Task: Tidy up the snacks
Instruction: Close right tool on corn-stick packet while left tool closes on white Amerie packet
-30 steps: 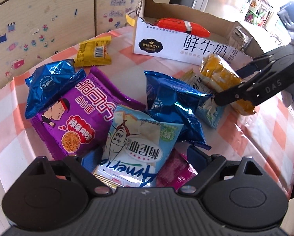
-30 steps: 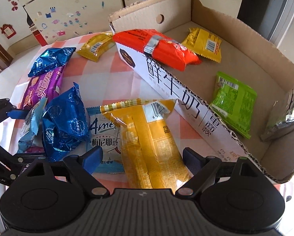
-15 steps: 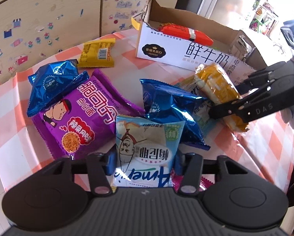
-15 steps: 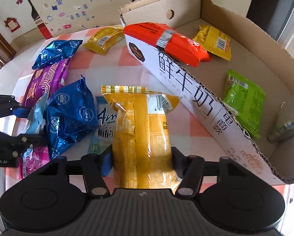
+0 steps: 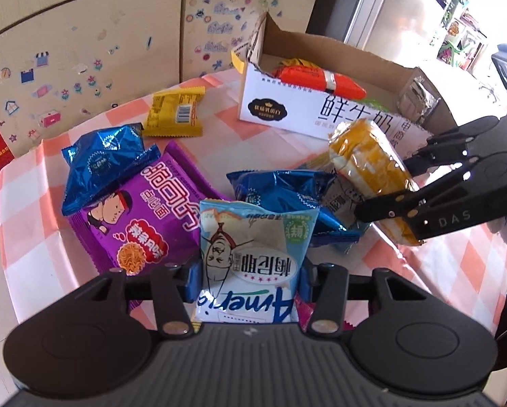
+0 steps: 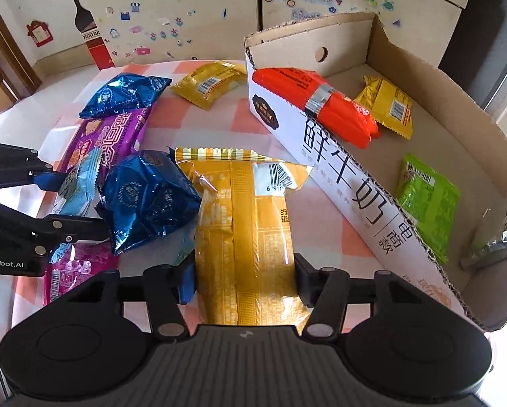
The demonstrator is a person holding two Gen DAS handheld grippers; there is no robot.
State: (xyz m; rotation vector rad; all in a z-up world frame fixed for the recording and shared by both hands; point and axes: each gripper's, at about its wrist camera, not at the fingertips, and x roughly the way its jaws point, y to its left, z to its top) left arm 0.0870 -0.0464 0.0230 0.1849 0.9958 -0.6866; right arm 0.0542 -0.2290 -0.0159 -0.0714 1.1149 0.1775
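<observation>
Left wrist view: the left gripper (image 5: pixel 248 279) is clenched on a pale blue snack packet (image 5: pixel 253 254), both pads pressed against its sides. Beyond it on the pink checked tablecloth (image 5: pixel 33 230) lie a purple noodle packet (image 5: pixel 141 210), 2 blue foil bags (image 5: pixel 100 159) (image 5: pixel 284 193) and a yellow sachet (image 5: pixel 175 113). To the right, the right gripper (image 5: pixel 394 190) holds a long yellow packet (image 5: pixel 372 166). A cardboard box (image 5: pixel 307 115) stands at the back with an orange packet (image 5: pixel 317 79) resting on its front wall.

Right wrist view: the right gripper (image 6: pixel 245 279) is closing on the long yellow packet (image 6: pixel 250 230), whose sides its pads squeeze. The open cardboard box (image 6: pixel 351 183) lies just beside it to the right, holding a green packet (image 6: pixel 426 200), a yellow sachet (image 6: pixel 389 107) and the orange packet (image 6: pixel 317 101). At left, the left gripper (image 6: pixel 61 203) grips the pale blue snack packet (image 6: pixel 78 183).
</observation>
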